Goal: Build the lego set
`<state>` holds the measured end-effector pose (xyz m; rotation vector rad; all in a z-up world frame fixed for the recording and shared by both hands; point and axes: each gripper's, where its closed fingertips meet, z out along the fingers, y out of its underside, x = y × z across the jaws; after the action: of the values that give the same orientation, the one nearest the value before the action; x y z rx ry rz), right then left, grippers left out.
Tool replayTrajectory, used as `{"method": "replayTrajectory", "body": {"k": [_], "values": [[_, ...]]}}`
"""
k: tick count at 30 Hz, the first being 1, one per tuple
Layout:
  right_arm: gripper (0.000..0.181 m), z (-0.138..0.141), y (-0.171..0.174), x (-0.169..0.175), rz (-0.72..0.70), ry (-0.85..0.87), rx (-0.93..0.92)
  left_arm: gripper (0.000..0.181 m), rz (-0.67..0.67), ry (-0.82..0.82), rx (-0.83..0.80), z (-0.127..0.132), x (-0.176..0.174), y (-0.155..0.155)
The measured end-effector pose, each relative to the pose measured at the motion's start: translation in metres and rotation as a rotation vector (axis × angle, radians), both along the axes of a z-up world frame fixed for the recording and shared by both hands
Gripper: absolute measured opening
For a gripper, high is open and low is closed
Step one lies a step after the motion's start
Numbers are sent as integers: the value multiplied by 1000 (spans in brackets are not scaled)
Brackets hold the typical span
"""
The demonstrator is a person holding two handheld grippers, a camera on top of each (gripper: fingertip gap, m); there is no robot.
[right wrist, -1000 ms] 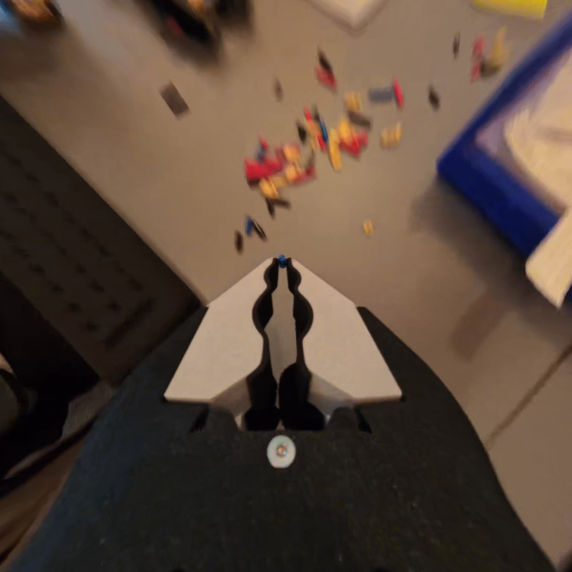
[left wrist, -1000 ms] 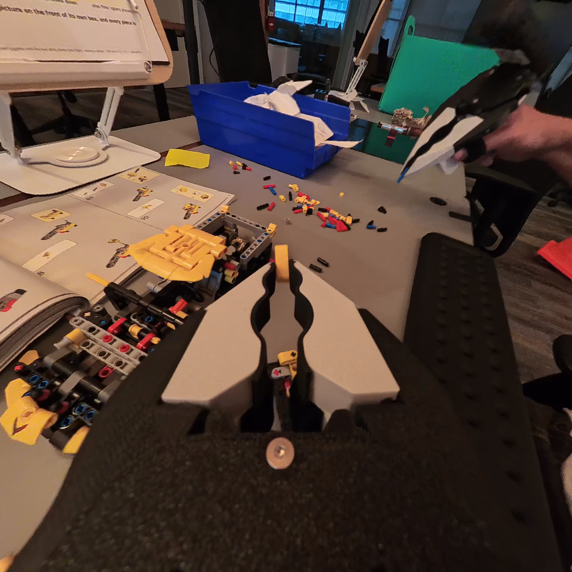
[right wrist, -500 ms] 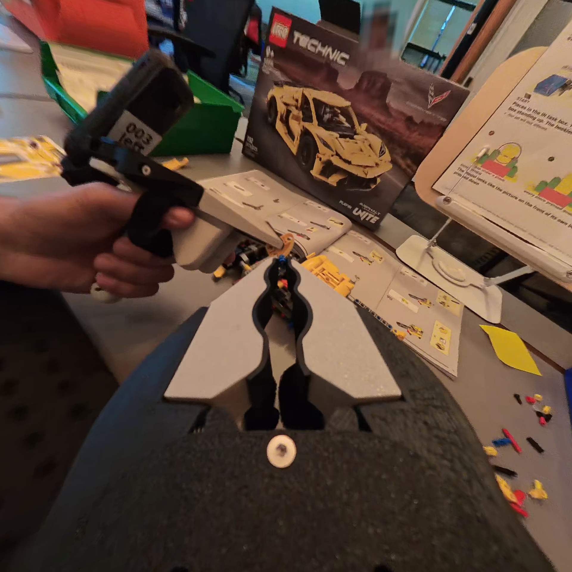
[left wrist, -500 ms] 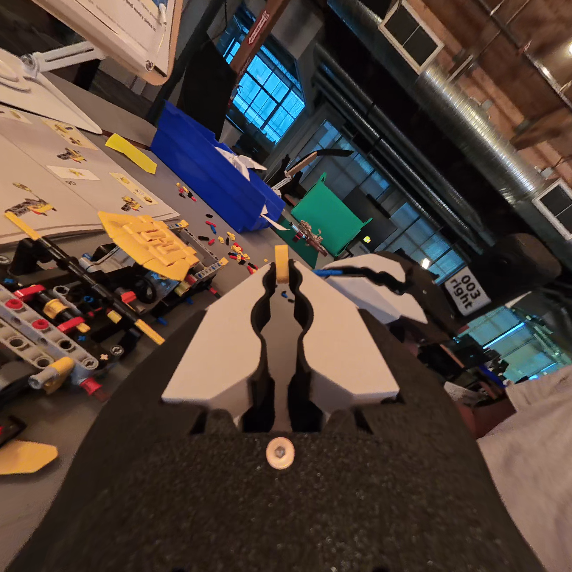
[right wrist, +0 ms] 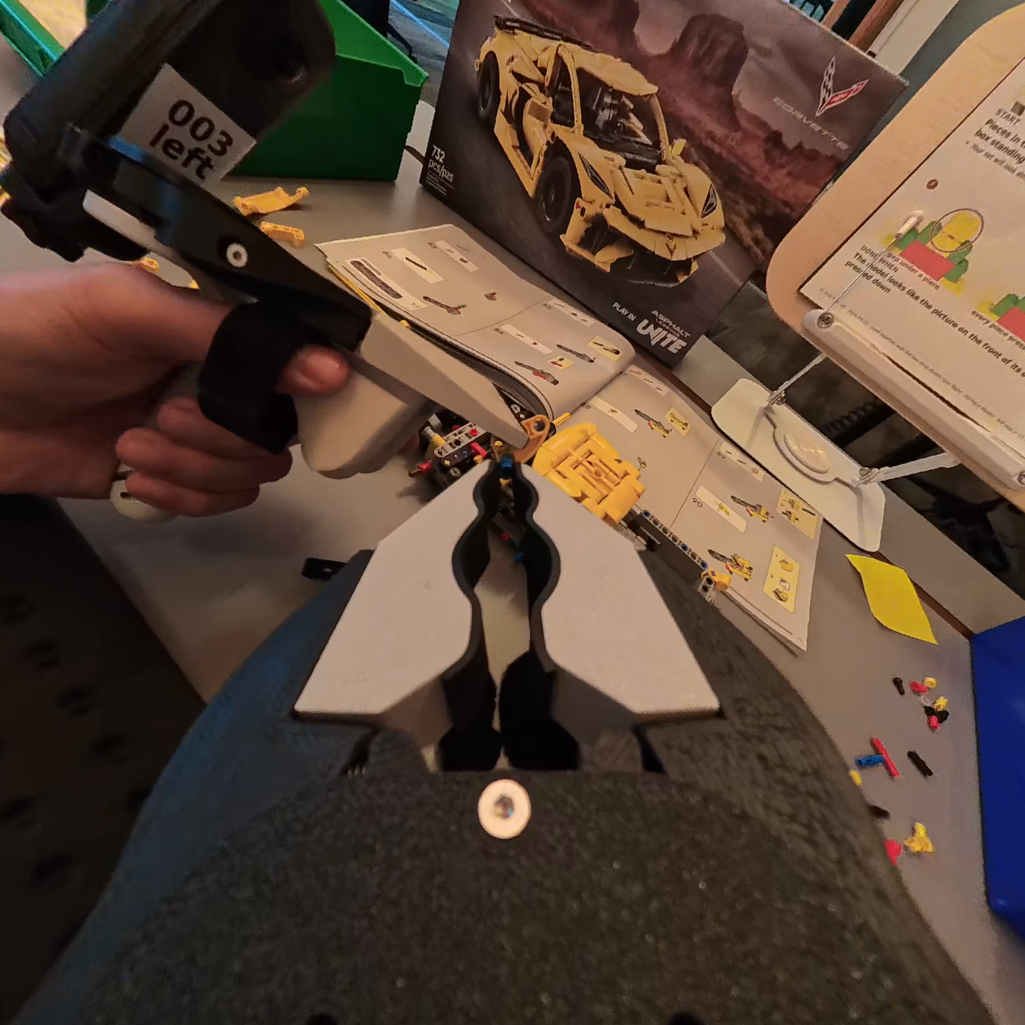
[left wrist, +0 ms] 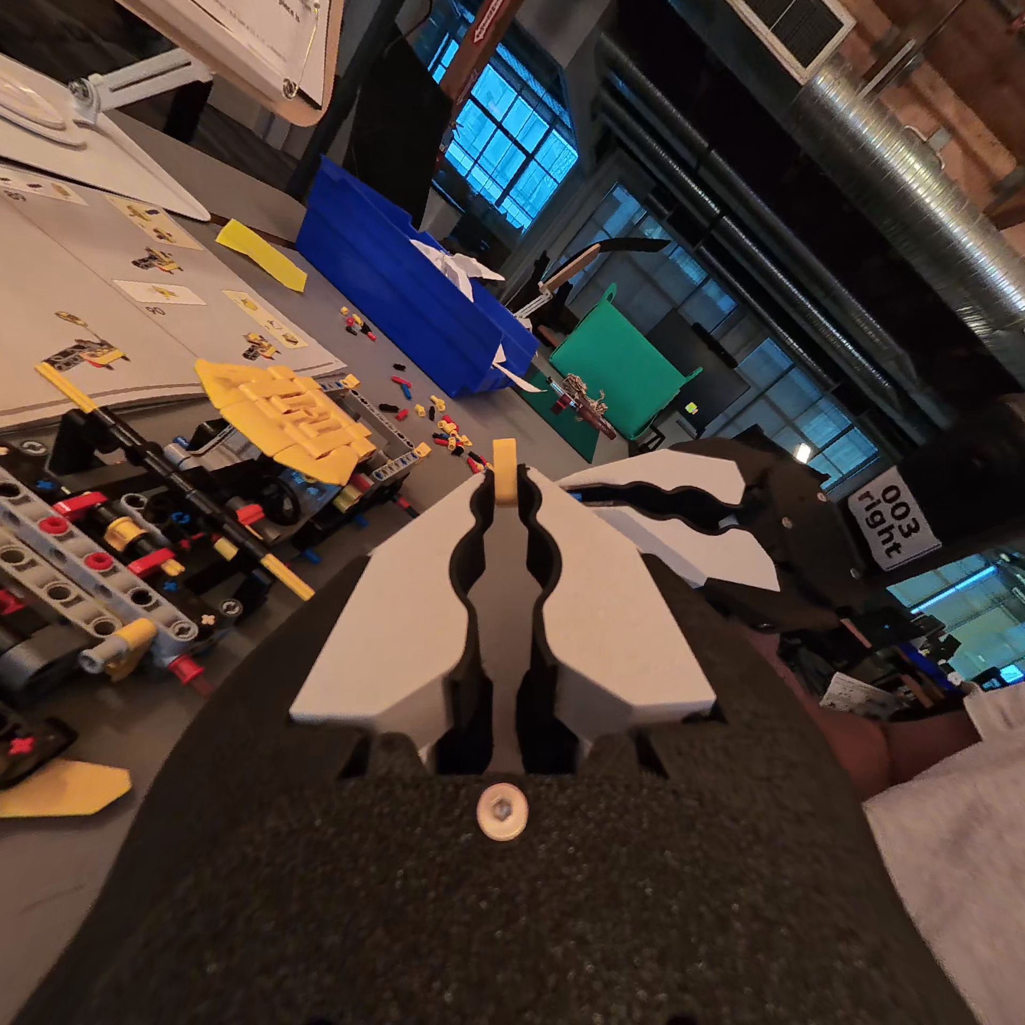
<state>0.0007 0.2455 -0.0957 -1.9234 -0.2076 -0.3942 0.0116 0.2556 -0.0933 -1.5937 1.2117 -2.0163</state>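
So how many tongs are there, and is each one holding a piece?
2. The left tongs pinch a small yellow piece; the right tongs, close beside them, pinch a tiny blue piece. Both hover above the half-built car.

In the right wrist view, bare grey table [right wrist: 211,577] lies open at centre left, below the hand [right wrist: 111,382] holding the left gripper [right wrist: 518,438]. Ahead, the half-built model [right wrist: 588,471] and open instruction booklet [right wrist: 554,355] block the middle. Scattered small pieces [right wrist: 909,765] and a blue bin [right wrist: 998,776] crowd the right edge.
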Motion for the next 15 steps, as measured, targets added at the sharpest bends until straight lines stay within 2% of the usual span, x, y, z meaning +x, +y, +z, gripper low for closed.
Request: {"method": "replayTrajectory", "body": {"k": [5, 9, 13, 15], "values": [[4, -3, 1, 2, -9, 1, -36, 7, 6, 12, 10, -3, 1, 1], [4, -6, 3, 2, -28, -79, -68, 7, 26, 18, 10, -4, 1, 3], [3, -6, 4, 2, -47, -73, -74, 7, 64, 11, 127, -5, 1, 3], [4, -7, 5, 2, -45, -63, -70, 7, 64, 15, 103, -5, 1, 4]]}}
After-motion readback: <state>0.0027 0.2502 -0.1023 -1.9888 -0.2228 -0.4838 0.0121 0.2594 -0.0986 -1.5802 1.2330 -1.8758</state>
